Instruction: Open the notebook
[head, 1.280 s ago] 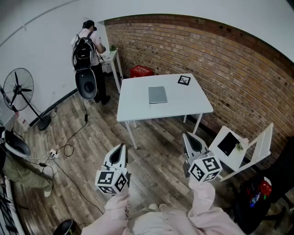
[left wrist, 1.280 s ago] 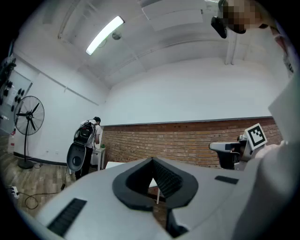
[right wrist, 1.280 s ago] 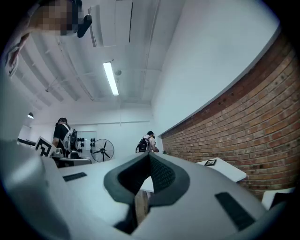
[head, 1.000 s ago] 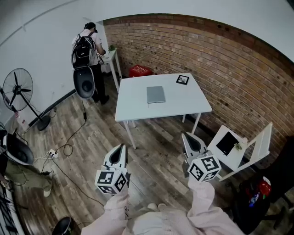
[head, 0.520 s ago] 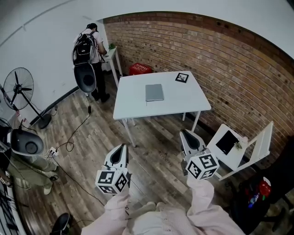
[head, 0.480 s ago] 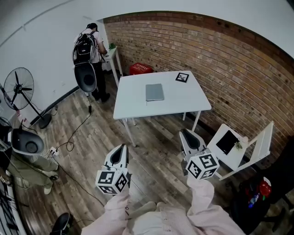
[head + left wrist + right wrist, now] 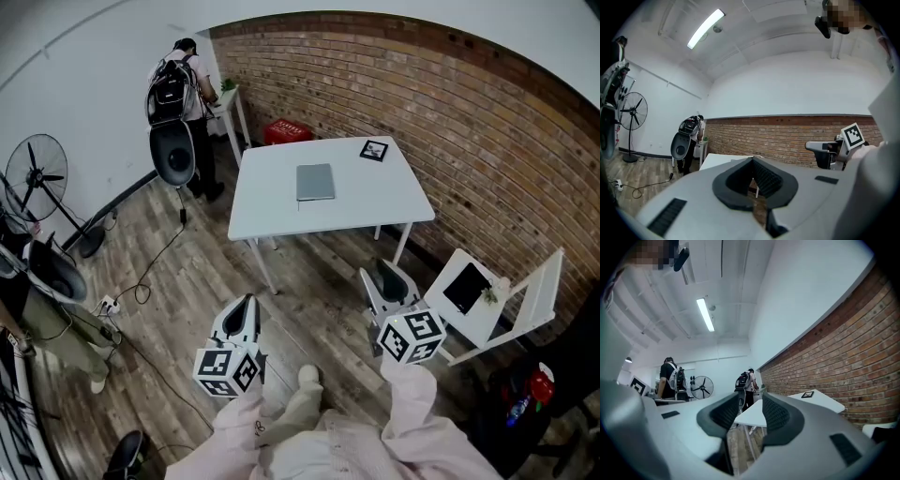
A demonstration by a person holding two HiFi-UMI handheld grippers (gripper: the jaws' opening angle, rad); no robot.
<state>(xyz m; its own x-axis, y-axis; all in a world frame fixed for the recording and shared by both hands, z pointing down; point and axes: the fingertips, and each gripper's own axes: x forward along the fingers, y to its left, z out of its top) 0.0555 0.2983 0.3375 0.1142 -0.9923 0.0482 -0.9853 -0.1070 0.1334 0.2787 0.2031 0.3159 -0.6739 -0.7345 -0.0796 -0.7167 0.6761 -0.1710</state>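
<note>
A closed grey notebook lies flat near the middle of the white table, well ahead of both grippers. My left gripper is held over the wooden floor with its jaws shut and nothing in them; in the left gripper view the pads meet at the tips. My right gripper hovers short of the table's near right corner. Its jaws have just been opening, and in the right gripper view they stand open with only floor and table between them. I cannot make out the notebook in either gripper view.
A black-and-white marker tile lies at the table's far right corner. A person with a backpack stands by a small white table and a black chair. There is also a red box, a fan, floor cables, and a white folding stand at the right.
The right gripper's jaws have spread apart from shut. The table sits slightly nearer and lower in the head view. A foot now shows at the bottom between the grippers.
</note>
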